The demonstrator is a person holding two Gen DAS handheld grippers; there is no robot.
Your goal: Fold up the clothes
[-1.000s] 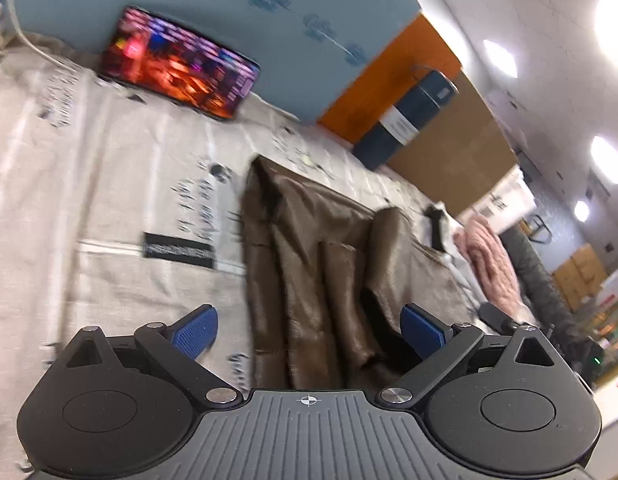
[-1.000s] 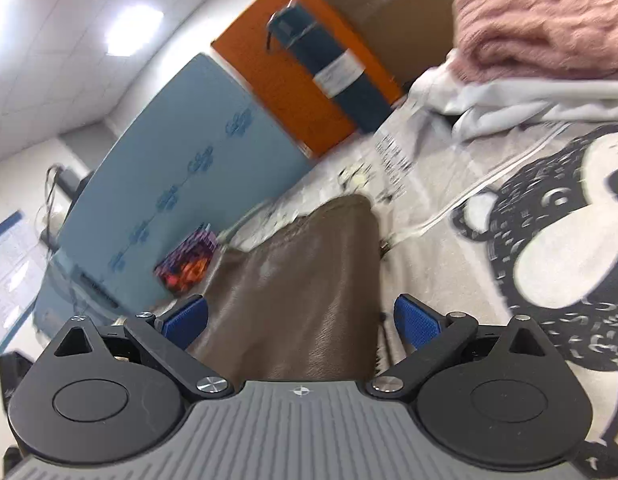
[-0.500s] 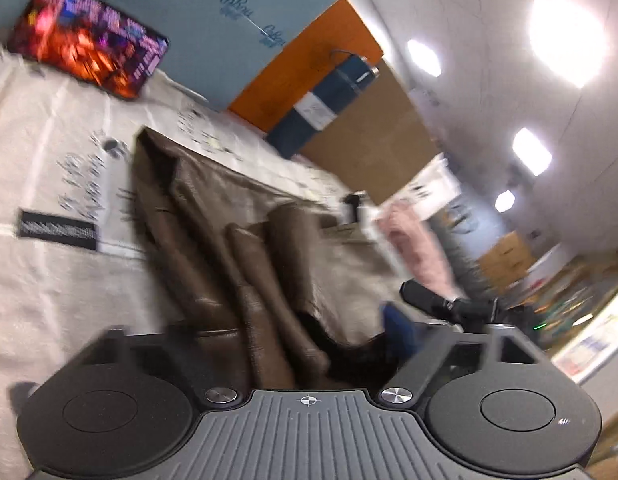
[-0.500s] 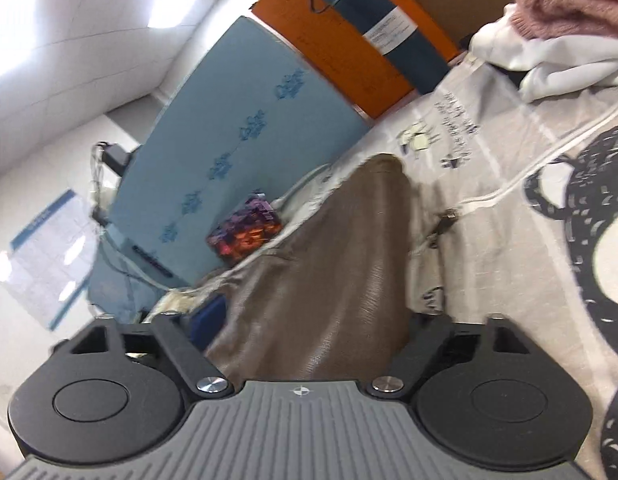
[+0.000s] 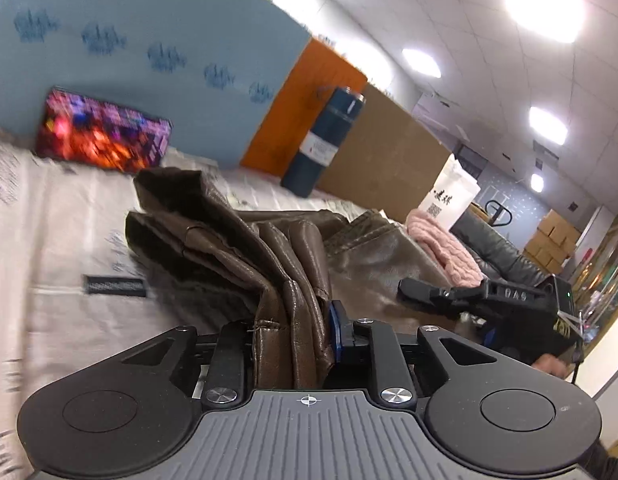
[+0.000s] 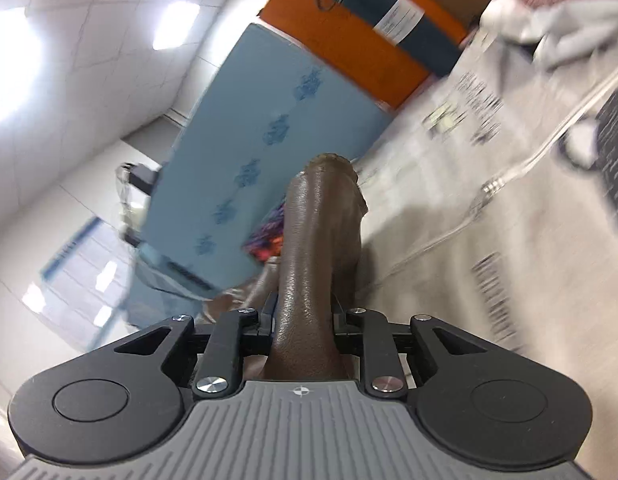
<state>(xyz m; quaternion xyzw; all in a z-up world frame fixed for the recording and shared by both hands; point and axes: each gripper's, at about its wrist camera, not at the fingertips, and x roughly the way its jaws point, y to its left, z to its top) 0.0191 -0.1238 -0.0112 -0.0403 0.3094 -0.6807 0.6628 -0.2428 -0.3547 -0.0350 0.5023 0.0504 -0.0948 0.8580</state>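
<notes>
A brown leather garment point(image 5: 237, 236) lies bunched in folds on the printed cloth-covered table point(image 5: 49, 216). My left gripper point(image 5: 293, 336) is shut on a thick fold of its near edge. My right gripper point(image 6: 303, 320) is shut on another part of the same brown garment point(image 6: 321, 232), which rises in a taut ridge ahead of the fingers. The right gripper also shows in the left wrist view point(image 5: 485, 300), low at the right over the garment.
A phone with a lit screen point(image 5: 103, 136) leans on a blue panel point(image 5: 149, 40) at the back. A dark blue bottle point(image 5: 323, 142) stands by an orange board and cardboard. A pink knit point(image 5: 445, 240) and white clothes point(image 6: 565, 32) lie at the right.
Both grippers went from open to shut on the brown garment. Both views tilted upward and the garment's edge has been drawn up into ridges between the fingers.
</notes>
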